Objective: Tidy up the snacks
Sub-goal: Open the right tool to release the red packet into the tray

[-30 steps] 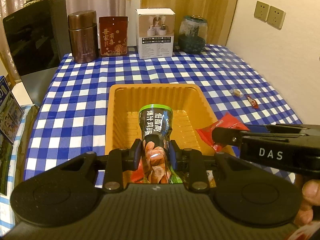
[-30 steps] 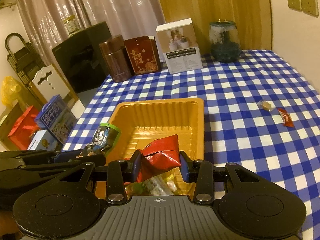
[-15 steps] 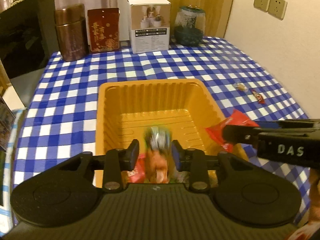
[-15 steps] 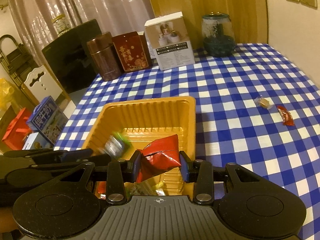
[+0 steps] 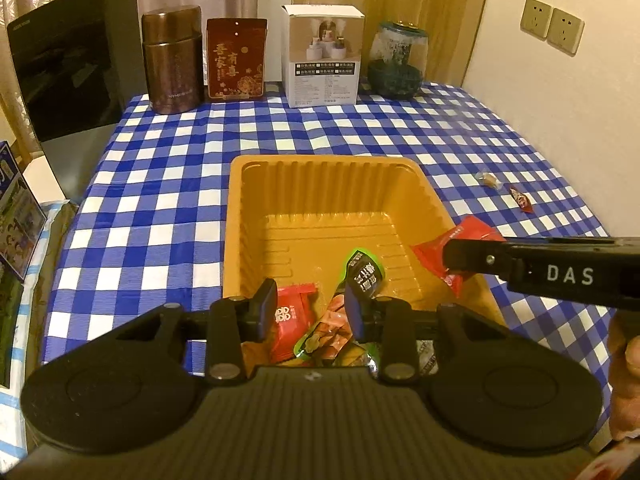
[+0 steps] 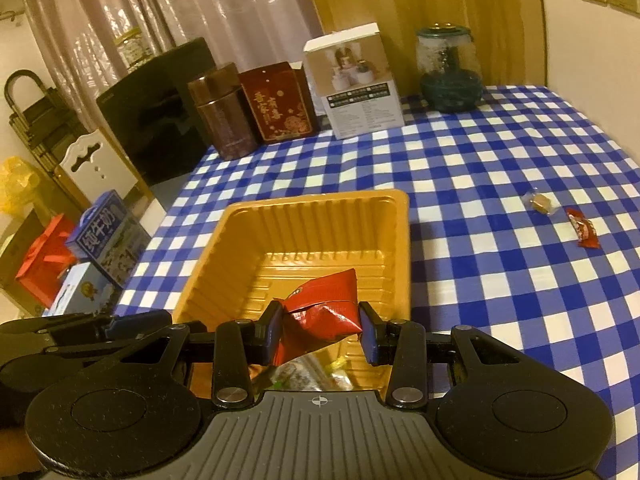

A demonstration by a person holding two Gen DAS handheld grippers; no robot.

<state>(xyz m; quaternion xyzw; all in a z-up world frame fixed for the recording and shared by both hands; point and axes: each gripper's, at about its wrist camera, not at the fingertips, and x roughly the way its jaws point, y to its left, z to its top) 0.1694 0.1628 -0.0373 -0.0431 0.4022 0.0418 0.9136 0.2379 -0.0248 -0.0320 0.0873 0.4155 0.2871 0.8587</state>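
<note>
Your left gripper (image 5: 311, 310) fingers just opened, green-edged packet (image 5: 352, 300) loose in orange tray (image 5: 256, 208); right gripper (image 6: 320, 330) fingers clamp red packet (image 6: 324, 308).

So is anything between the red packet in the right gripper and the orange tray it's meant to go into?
Nothing visible. The right gripper holds the red packet just above the near end of the orange tray. Below it lie only snacks already dropped in; the tray's far half is bare. The left gripper stands open beside it, not underneath.

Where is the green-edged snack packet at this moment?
In the left wrist view, the green-edged snack packet lies in the orange tray, at its near end, right of a red packet.
</note>
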